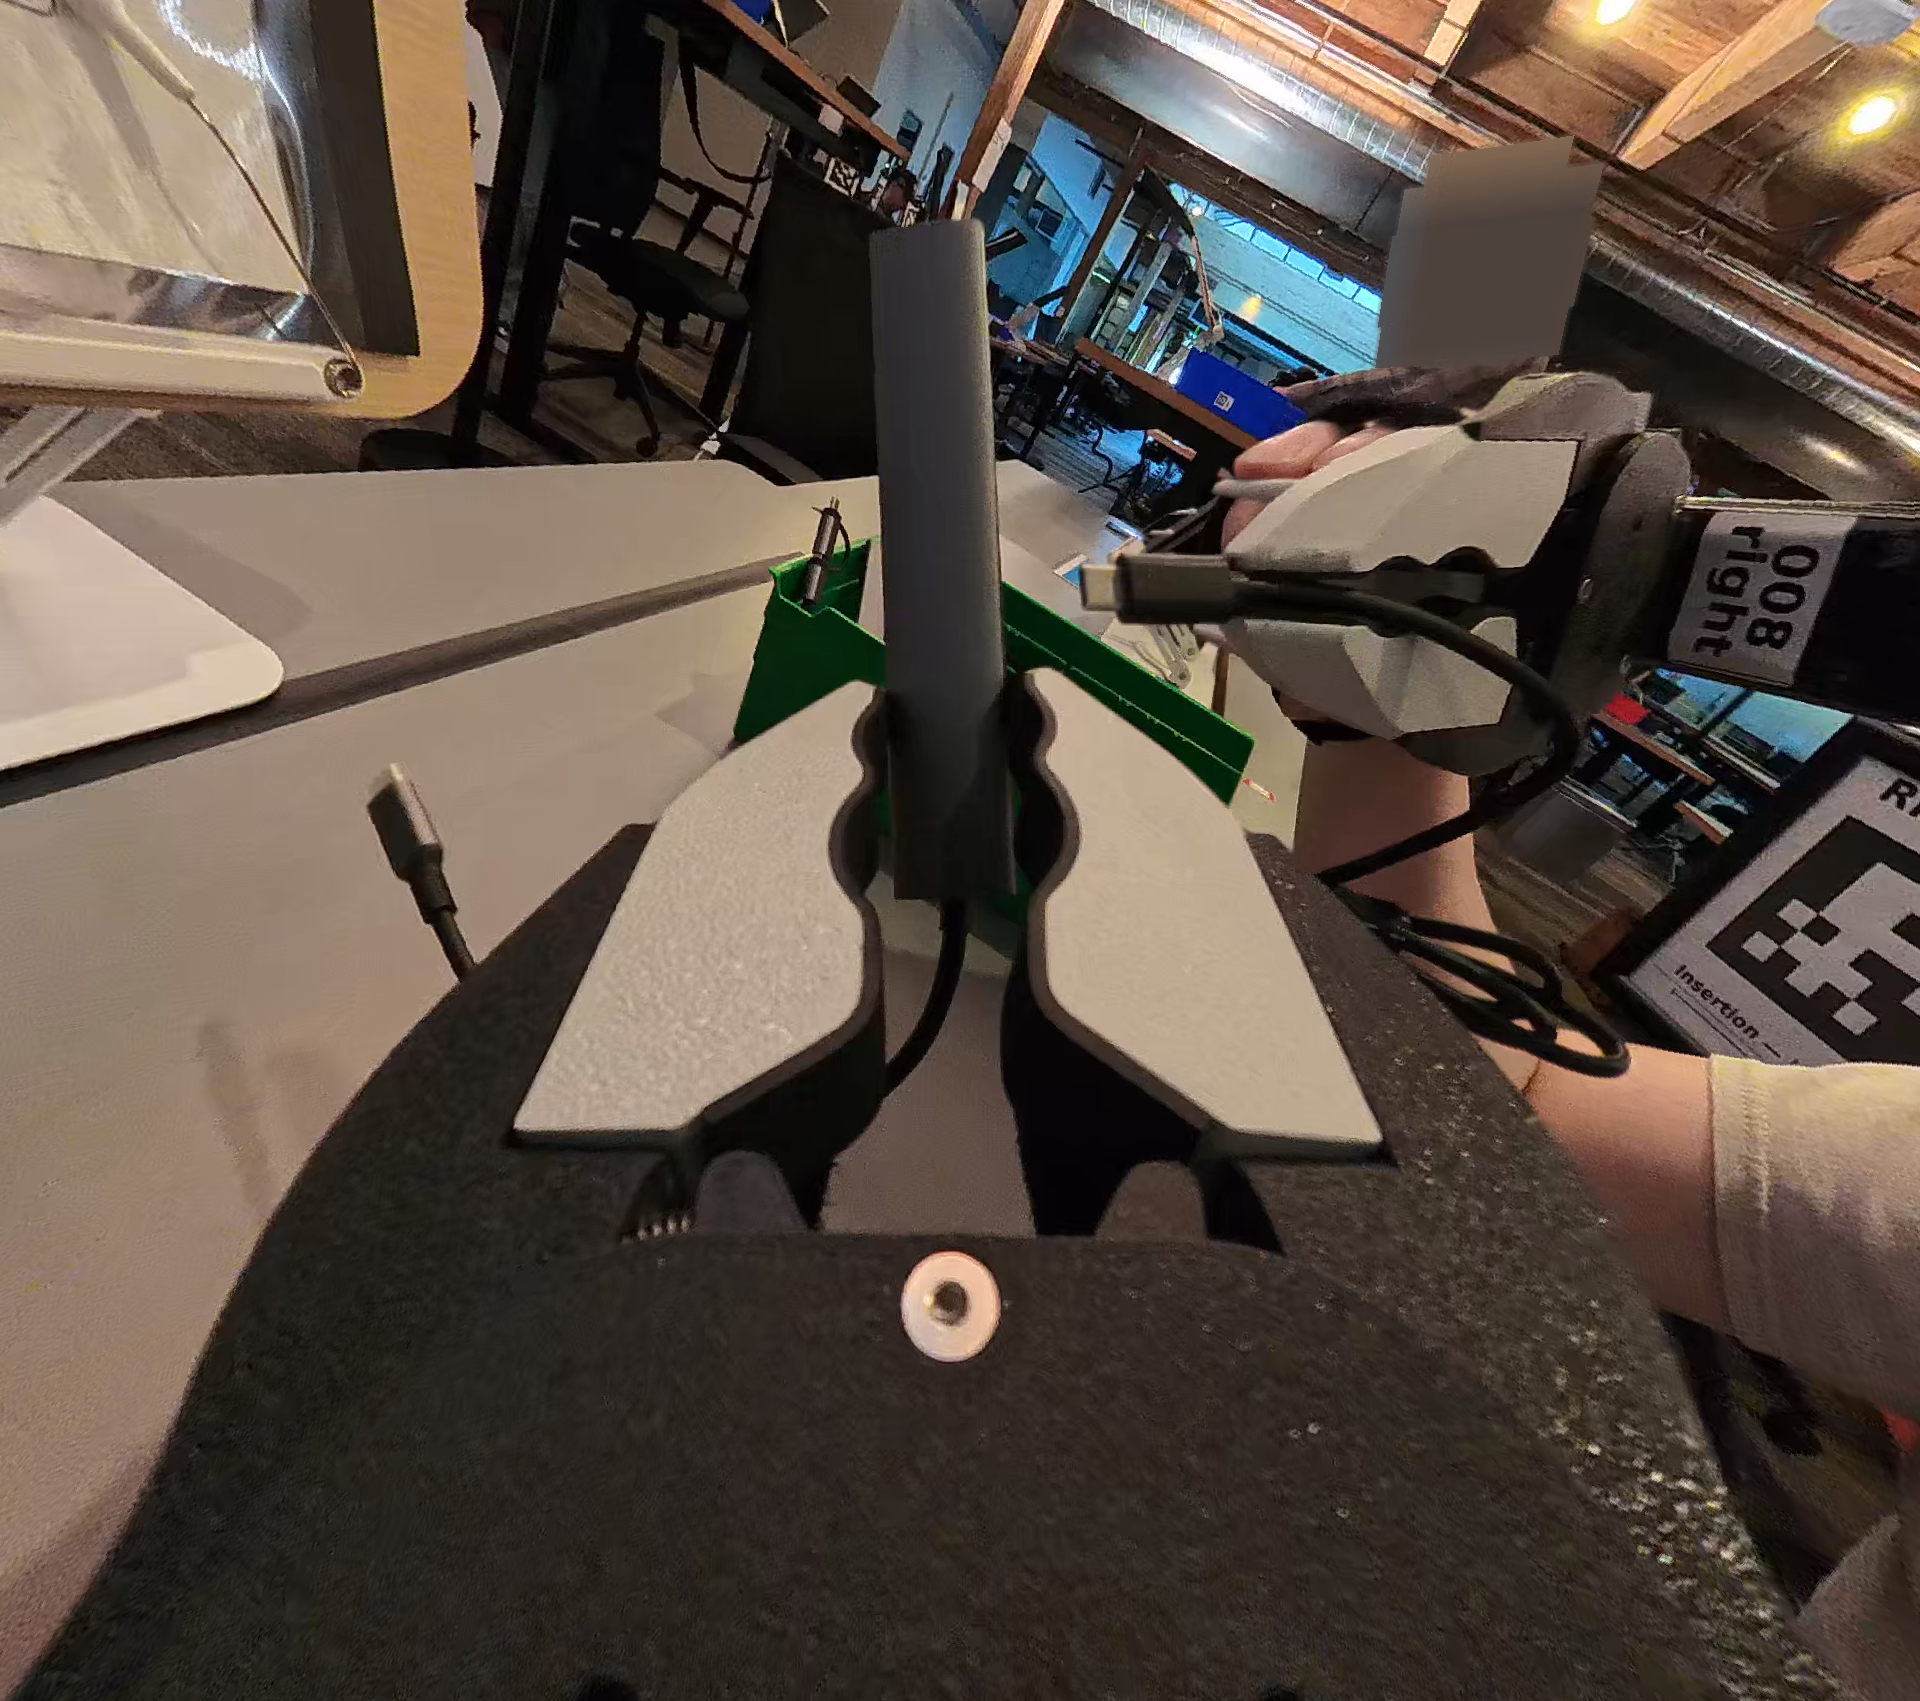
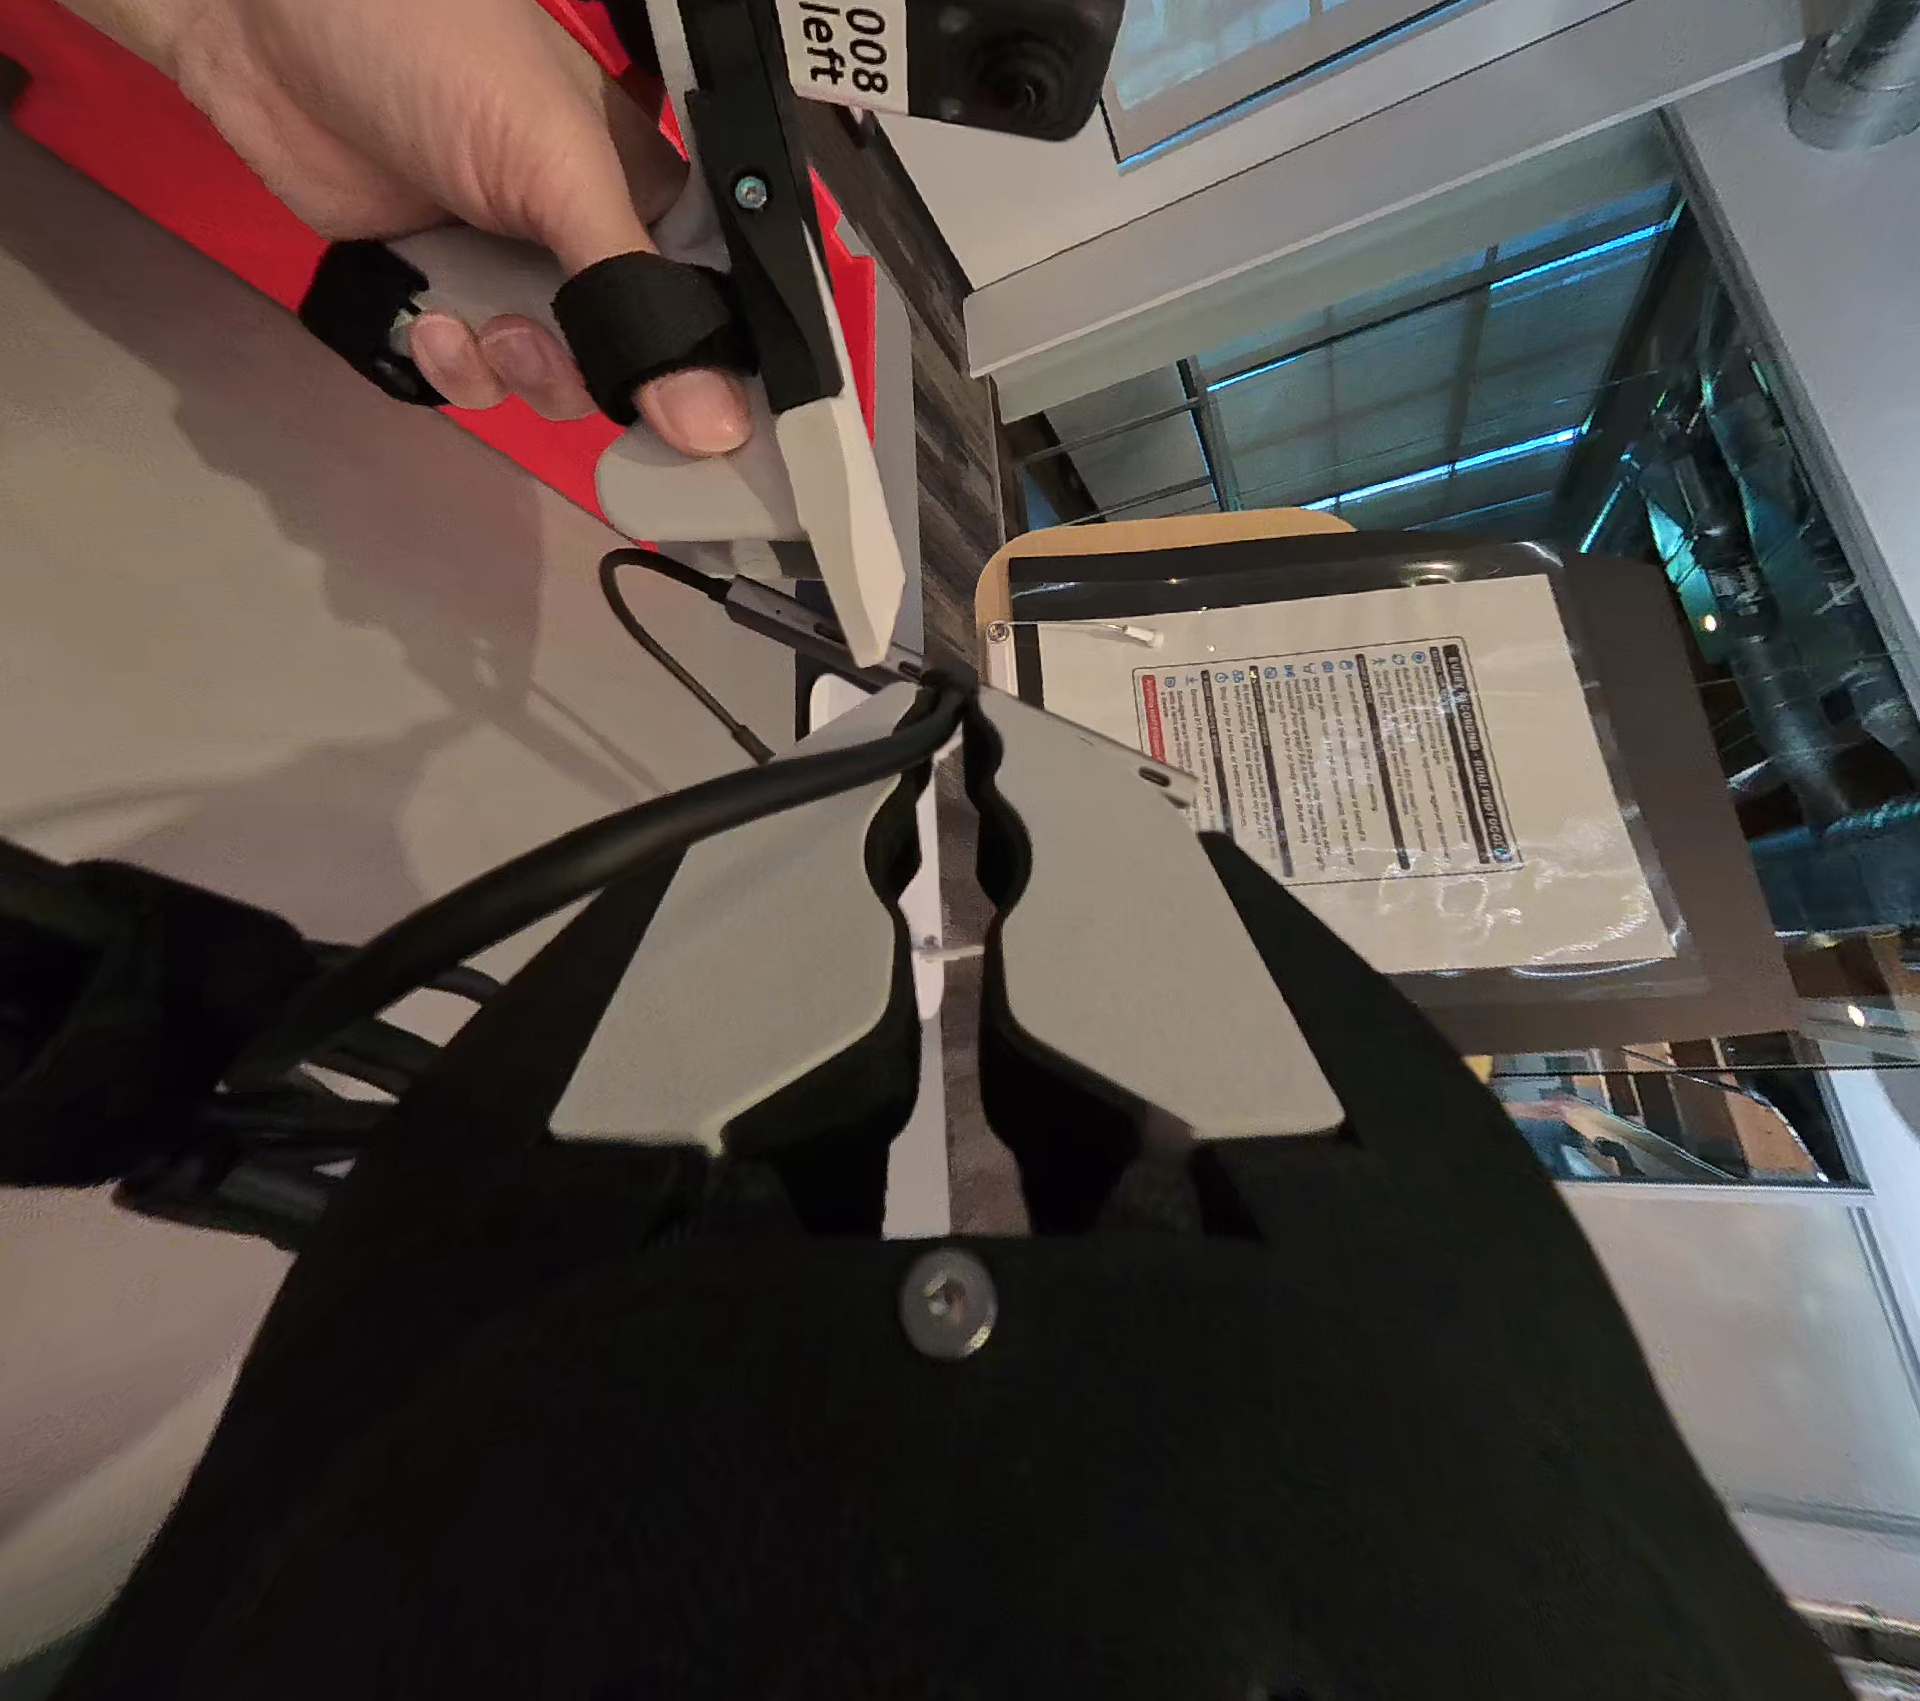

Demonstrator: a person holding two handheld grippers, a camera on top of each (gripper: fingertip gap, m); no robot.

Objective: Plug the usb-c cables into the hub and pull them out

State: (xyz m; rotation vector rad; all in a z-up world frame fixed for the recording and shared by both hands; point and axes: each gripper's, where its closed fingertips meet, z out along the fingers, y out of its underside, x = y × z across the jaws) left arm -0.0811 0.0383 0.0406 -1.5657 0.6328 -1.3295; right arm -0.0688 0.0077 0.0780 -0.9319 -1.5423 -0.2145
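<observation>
My left gripper (image 1: 945, 706) is shut on a dark grey hub (image 1: 930, 446), a long bar that stands up beyond the fingertips, with its black lead running down between the fingers. My right gripper (image 1: 1231, 591) comes in from the right, shut on a grey usb-c plug (image 1: 1164, 589). The plug's metal tip points at the hub's side, a short gap away. A second usb-c plug (image 1: 410, 830) lies loose on the table (image 1: 416, 571) to the left. In the right wrist view my right gripper (image 2: 951, 701) pinches the black cable (image 2: 582, 851) at its tips, close below the left gripper (image 2: 868, 633).
A green plastic holder (image 1: 821, 654) stands behind the hub. A clipboard with a laminated sheet (image 1: 156, 93) stands on a white base (image 1: 104, 643) at the left. A square-code sign (image 1: 1808, 924) stands at the right. A red board (image 2: 156, 197) lies behind the left hand. Tip to tip, the grippers are about 6 centimeters apart.
</observation>
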